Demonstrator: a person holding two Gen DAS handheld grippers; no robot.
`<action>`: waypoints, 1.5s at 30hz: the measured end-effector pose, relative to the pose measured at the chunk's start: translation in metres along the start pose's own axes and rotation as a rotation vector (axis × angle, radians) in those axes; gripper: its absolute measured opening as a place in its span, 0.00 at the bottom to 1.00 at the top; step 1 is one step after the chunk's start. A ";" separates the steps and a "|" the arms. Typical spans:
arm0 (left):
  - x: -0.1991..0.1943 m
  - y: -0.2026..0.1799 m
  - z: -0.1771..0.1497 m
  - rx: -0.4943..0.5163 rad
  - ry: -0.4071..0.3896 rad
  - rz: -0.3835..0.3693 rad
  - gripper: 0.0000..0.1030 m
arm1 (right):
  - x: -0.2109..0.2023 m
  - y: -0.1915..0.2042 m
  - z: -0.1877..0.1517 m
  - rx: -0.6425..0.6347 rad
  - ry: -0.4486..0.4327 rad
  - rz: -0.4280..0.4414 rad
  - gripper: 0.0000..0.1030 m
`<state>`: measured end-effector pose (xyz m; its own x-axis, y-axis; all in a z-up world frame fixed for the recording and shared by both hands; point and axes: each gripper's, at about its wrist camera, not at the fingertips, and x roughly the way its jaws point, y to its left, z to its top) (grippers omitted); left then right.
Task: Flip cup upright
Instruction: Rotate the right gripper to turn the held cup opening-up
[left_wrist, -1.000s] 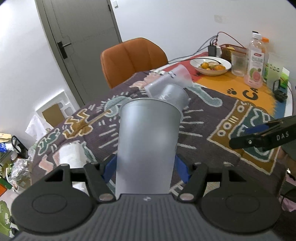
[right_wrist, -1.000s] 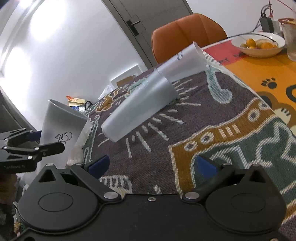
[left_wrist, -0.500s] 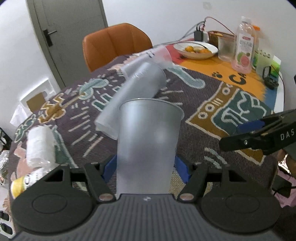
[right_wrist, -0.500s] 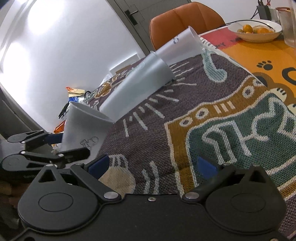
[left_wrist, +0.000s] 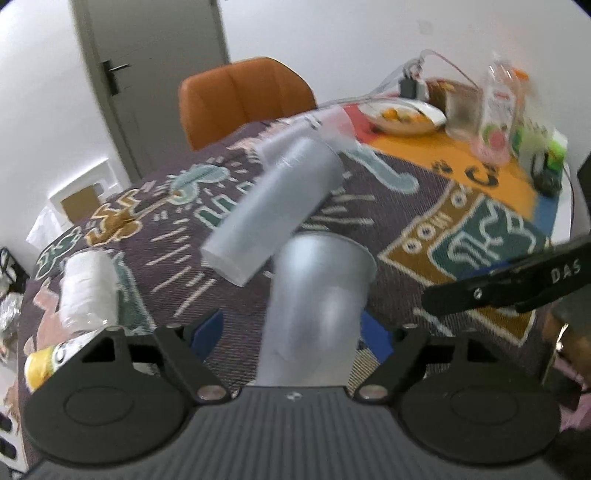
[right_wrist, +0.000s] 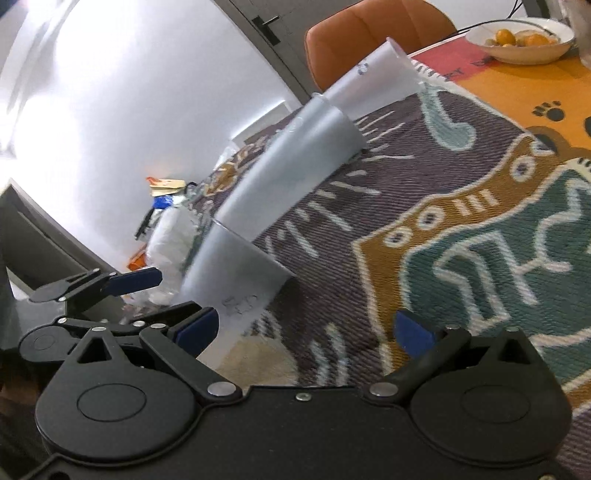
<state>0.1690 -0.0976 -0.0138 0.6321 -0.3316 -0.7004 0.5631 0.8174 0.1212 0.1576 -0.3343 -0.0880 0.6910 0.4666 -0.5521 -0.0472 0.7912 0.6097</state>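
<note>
Left tongs (left_wrist: 291, 328) spread around upright grey cup (left_wrist: 314, 306), released, lying cups (left_wrist: 273, 210) at 11 o'clock, right tongs (right_wrist: 303, 328) agape, empty

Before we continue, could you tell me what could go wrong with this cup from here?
1. The gray cup leans mouth-up while the left gripper has its jaws apart around it, so it may topple.
2. The lying stack of cups ends right by its rim; a nudge could roll the stack or knock the cup.
</note>
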 end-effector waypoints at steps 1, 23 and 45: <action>-0.004 0.004 0.000 -0.023 -0.012 0.003 0.80 | 0.002 0.001 0.001 0.008 0.002 0.010 1.00; -0.043 0.077 -0.051 -0.550 -0.207 0.220 0.91 | 0.066 0.006 0.017 0.297 0.091 0.171 1.00; -0.056 0.105 -0.088 -0.718 -0.261 0.265 0.91 | 0.096 0.019 0.020 0.376 0.043 0.100 0.97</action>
<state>0.1462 0.0483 -0.0240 0.8507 -0.1109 -0.5138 -0.0460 0.9580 -0.2830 0.2373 -0.2825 -0.1184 0.6649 0.5564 -0.4983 0.1605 0.5451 0.8229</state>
